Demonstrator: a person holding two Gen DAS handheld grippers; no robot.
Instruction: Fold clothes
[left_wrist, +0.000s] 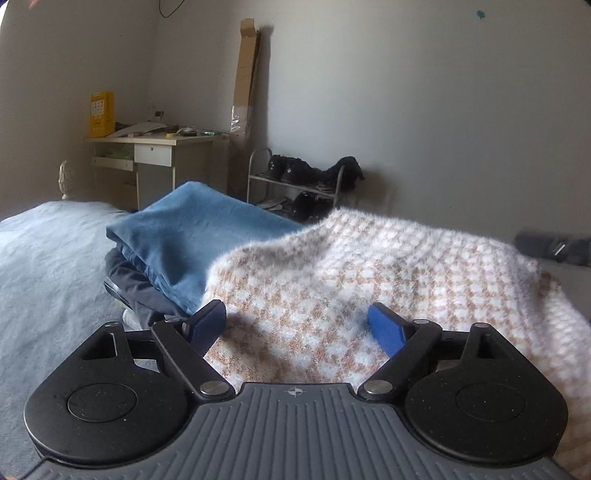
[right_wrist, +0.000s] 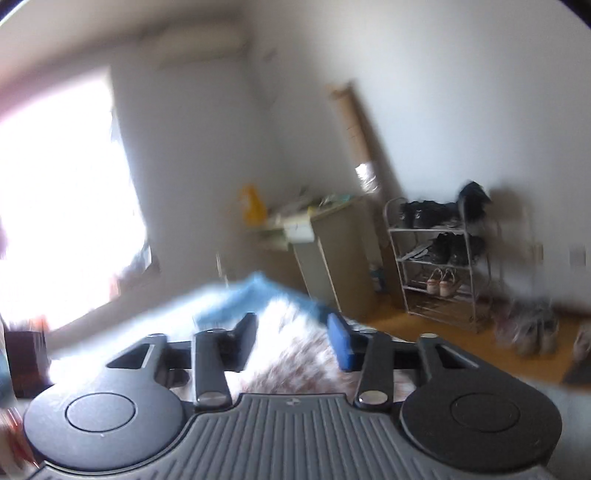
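Fuzzy beige-and-white checked knit sweater (left_wrist: 369, 280) lies just beside the folded blue velvet cloth (left_wrist: 207, 240). My left gripper (left_wrist: 299, 325) stands spread above it; my right gripper (right_wrist: 291, 341) straddles blurred knit, its grip untellable. I'd pinch both edges squarely before folding.

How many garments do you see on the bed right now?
3. A fuzzy checked sweater lies nearest, between the left gripper fingers; a folded blue garment sits behind it on a dark garment. More may be hidden underneath.
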